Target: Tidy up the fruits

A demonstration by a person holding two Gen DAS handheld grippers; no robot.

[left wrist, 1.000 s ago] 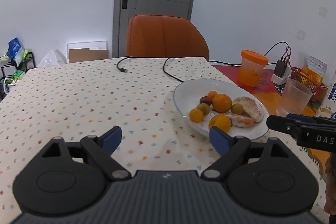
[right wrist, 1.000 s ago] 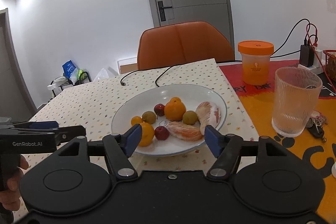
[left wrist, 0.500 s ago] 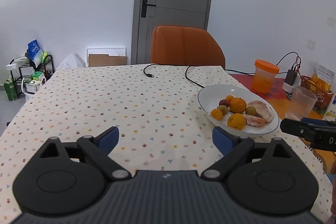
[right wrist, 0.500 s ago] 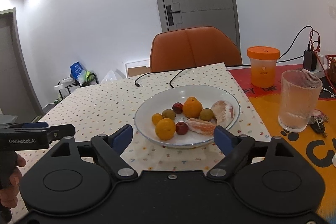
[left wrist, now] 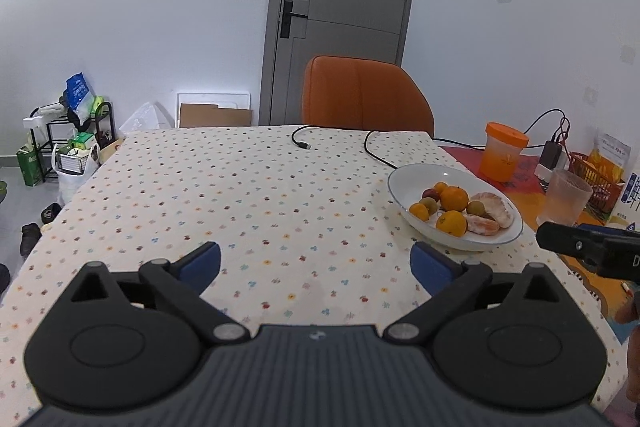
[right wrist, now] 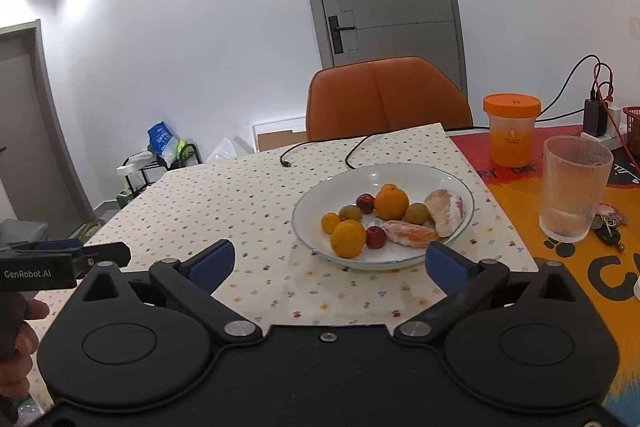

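A white plate on the dotted tablecloth holds several oranges, small red and green fruits and peeled citrus pieces. My right gripper hangs just short of the plate's near rim, its jaws still opening and nothing between them. My left gripper is above bare tablecloth to the left of the plate, jaws also opening and holding nothing. Each gripper shows at the edge of the other's view, held by a hand.
A ribbed glass, keys and an orange-lidded jar stand right of the plate on an orange mat. Black cables lie at the table's far edge before an orange chair. A red basket sits far right.
Both grippers drew back and rose away from the plate, which now looks smaller and farther. The right jaws spread much wider and the left jaws a little wider.
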